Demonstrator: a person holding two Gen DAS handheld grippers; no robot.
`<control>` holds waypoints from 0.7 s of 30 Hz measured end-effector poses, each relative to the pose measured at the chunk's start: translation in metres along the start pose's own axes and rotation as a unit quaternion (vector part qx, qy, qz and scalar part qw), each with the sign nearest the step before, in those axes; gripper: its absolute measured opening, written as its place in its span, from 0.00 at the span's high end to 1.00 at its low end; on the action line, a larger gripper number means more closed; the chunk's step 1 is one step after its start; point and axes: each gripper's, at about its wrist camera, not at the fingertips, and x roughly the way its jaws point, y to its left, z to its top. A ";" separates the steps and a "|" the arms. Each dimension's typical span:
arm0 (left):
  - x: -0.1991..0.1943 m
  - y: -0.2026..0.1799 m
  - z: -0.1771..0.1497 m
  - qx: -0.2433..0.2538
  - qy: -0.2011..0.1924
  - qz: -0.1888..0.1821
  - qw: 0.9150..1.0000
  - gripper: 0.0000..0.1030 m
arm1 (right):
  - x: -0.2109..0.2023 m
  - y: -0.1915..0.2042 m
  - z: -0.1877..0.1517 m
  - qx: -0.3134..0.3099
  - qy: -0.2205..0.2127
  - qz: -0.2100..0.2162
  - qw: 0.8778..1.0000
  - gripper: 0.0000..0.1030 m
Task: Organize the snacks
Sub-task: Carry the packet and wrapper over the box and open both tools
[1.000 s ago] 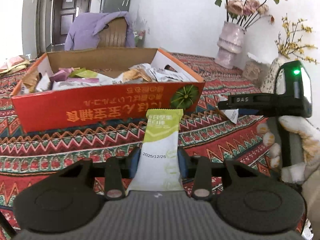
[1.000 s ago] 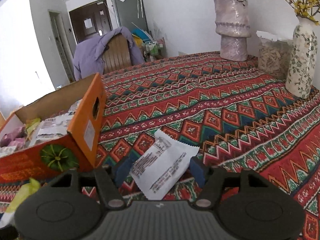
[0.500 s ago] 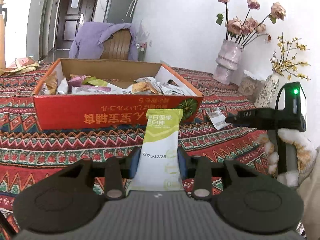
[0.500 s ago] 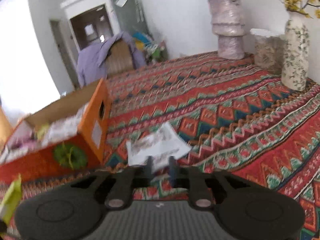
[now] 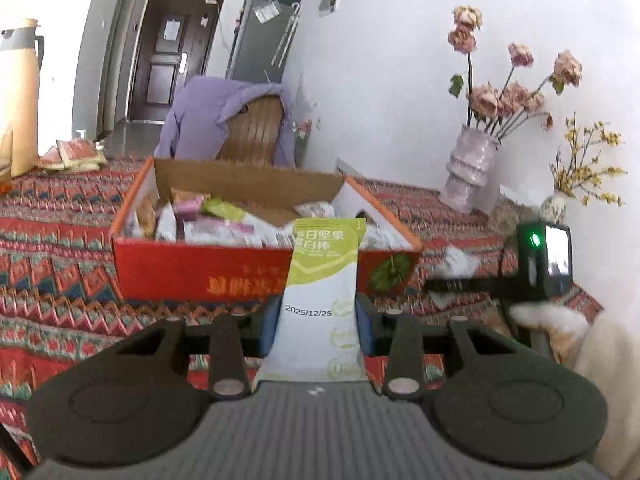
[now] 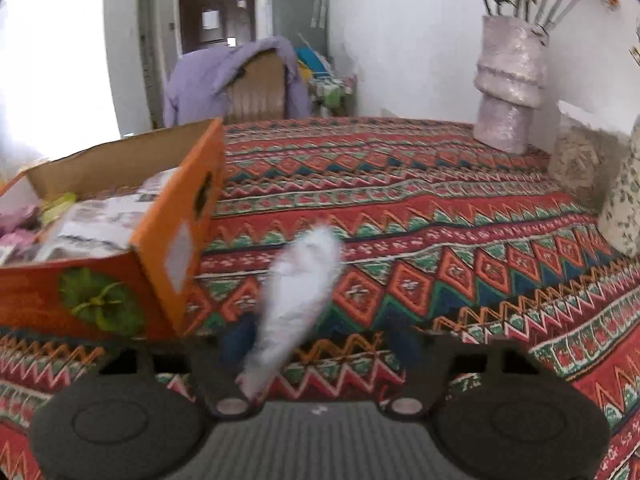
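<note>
My left gripper [image 5: 318, 322] is shut on a green and white snack bar [image 5: 322, 292] and holds it upright in front of the orange snack box [image 5: 192, 270], which holds several packets. The box also shows in the right wrist view [image 6: 168, 248] at the left. In that view a white packet [image 6: 298, 292], blurred, hangs between the fingers of my right gripper [image 6: 318, 340], near the left finger and above the tablecloth. The fingers stand wide apart there. The right gripper also shows in the left wrist view [image 5: 448, 286], with the white packet [image 5: 456, 262] at its tip.
A patterned red tablecloth [image 6: 440, 240] covers the table. A pale vase with dried roses [image 6: 508, 92] and a floral vase [image 6: 624, 204] stand at the far right. A chair with a purple coat [image 5: 228, 120] stands behind the box. A cream jug [image 5: 18, 96] stands far left.
Both grippers have risen above the table. The right gripper closed on the white packet and lifted it; its fingers now stand apart again and the packet is blurred.
</note>
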 end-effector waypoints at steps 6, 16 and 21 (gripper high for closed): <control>0.006 0.004 0.028 -0.002 -0.030 0.009 0.999 0.62 | -0.024 -0.004 -0.005 0.004 -0.027 0.008 1.000 0.89; 0.072 0.013 0.077 -0.003 -0.026 0.072 0.997 0.62 | -0.086 0.040 0.045 -0.016 -0.121 0.105 0.987 0.89; 0.094 0.016 0.088 -0.002 -0.029 0.131 0.991 0.59 | -0.060 0.095 0.069 -0.041 -0.099 0.136 0.985 0.84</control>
